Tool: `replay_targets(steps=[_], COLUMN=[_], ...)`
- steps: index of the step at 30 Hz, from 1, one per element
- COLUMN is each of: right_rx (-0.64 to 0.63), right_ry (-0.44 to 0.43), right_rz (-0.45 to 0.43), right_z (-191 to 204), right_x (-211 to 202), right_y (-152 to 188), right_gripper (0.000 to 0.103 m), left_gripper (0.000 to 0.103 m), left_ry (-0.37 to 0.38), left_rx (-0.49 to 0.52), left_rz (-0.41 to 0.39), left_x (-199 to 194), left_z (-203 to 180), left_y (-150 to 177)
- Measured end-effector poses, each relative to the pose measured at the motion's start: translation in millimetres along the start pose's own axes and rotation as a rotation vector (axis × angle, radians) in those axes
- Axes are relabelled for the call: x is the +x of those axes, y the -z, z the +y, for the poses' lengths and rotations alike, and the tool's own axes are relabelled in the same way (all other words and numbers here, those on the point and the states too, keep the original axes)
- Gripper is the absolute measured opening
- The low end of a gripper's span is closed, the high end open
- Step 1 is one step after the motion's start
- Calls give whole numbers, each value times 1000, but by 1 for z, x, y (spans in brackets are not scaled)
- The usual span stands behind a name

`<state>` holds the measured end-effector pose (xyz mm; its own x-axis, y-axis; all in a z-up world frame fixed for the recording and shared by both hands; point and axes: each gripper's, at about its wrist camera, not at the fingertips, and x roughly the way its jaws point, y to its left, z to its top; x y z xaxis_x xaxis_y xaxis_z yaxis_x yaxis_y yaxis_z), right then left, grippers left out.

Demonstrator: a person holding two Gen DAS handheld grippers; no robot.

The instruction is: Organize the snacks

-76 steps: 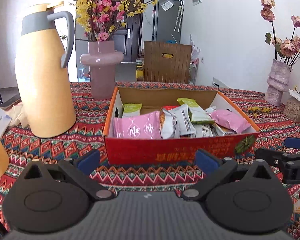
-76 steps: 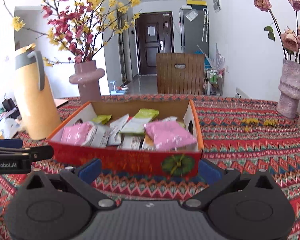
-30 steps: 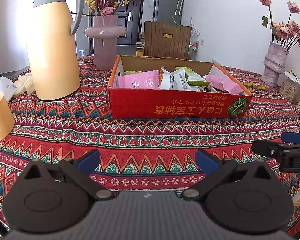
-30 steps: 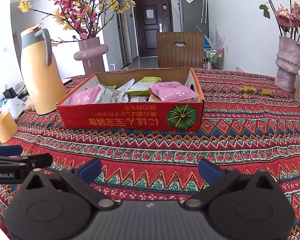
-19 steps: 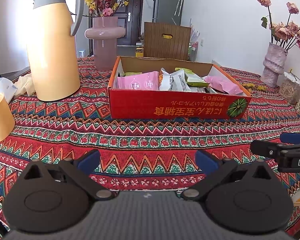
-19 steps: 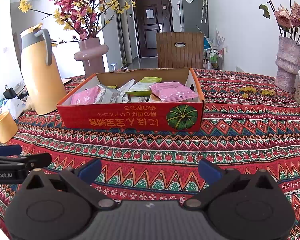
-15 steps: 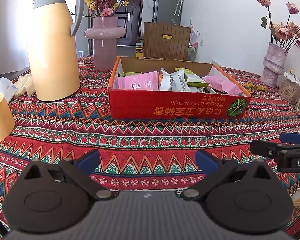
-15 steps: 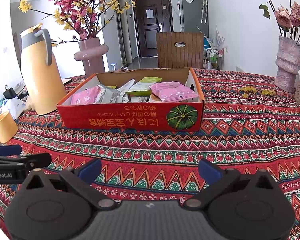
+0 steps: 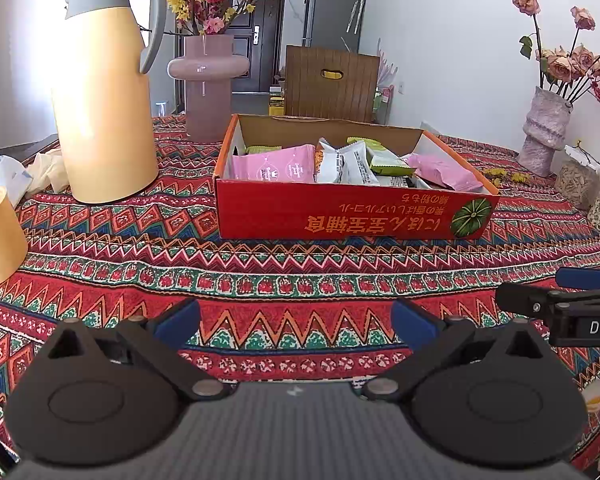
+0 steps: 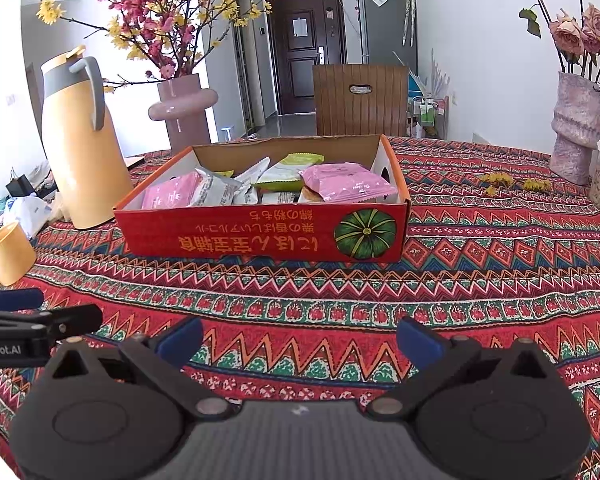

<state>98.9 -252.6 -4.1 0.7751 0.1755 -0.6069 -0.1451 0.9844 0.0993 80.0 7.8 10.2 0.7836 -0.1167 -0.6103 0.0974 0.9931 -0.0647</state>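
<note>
A red cardboard box of wrapped snack packets sits mid-bench on patterned cloth. The left claw and right claw, both released and empty, hover well short of it. Approach low, pinching one packet's edge.

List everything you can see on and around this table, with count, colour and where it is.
Box: one, red, middle of table.
Snack packs: several, pink, green and silver, inside box.
Jug: one, tan with grey handle, left of box.
Cup: one, tan, left edge of table.
Round vase: one, mauve, behind box, holding red and yellow blossoms.
Tall vase: one, pale purple, far right, holding roses.
Tablecloth: one, red patterned, covering table.
Chair: one, brown, behind table.
Door: one, dark, far end of room.
Left tongs: open, empty, above cloth.
Right tongs: open, empty, above cloth.
</note>
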Motion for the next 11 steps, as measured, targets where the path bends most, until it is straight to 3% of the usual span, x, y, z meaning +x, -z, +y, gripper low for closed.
replay_targets(steps=[11], right_rx=[-1], right_ry=[-2], right_rz=[4], right_z=[3], right_x=[-1], right_y=[2], right_gripper=[103], left_gripper=[103], left_ry=[15], left_rx=[14], left_rz=[-12], left_x=[0], left_z=[-3], left_y=[1])
